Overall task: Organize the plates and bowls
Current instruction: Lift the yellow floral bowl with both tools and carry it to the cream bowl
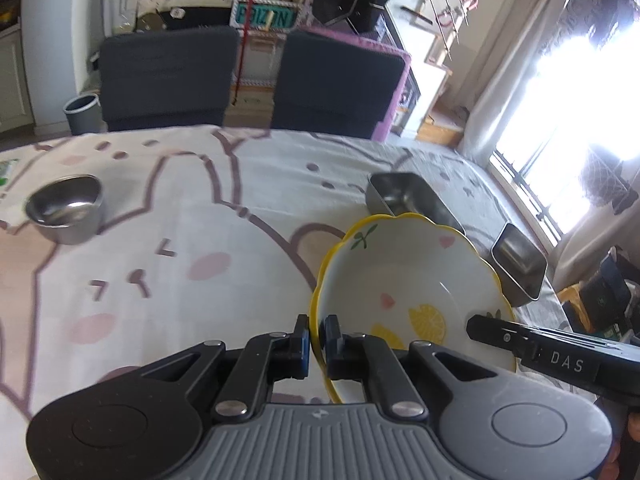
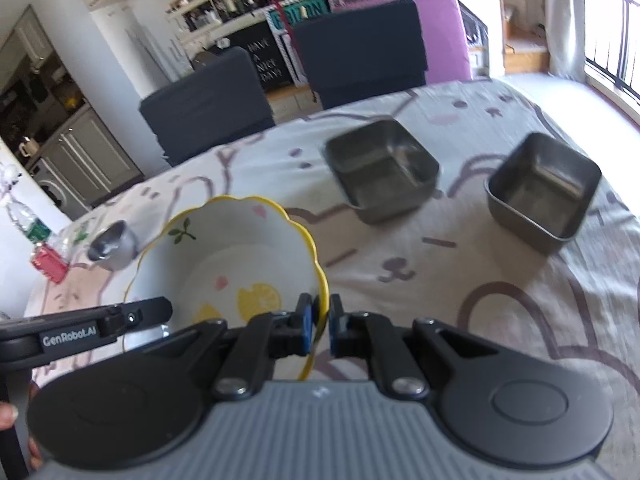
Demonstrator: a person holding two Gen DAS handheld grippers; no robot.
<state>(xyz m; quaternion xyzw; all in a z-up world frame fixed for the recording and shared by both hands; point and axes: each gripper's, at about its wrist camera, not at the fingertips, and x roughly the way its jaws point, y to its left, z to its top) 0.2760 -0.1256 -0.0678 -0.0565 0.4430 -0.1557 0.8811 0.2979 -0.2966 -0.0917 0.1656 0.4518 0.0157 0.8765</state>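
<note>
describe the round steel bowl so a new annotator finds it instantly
Start from the table's bunny-print cloth. The round steel bowl stands alone at its left end, apart from the held lemon-print bowl. The two other steel containers are square.

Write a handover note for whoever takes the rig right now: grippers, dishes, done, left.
Left hand-held gripper: shut on the lemon-print bowl, pinching its left rim.
Right hand-held gripper: shut on the same bowl's right rim. The bowl is tilted between the two.
Two square steel dishes sit apart on the tablecloth ahead. A round steel bowl sits far left.
Done: bowl gripped by both. No dish is stacked.
Left: set the bowl down, then probably group the steel dishes.
</note>
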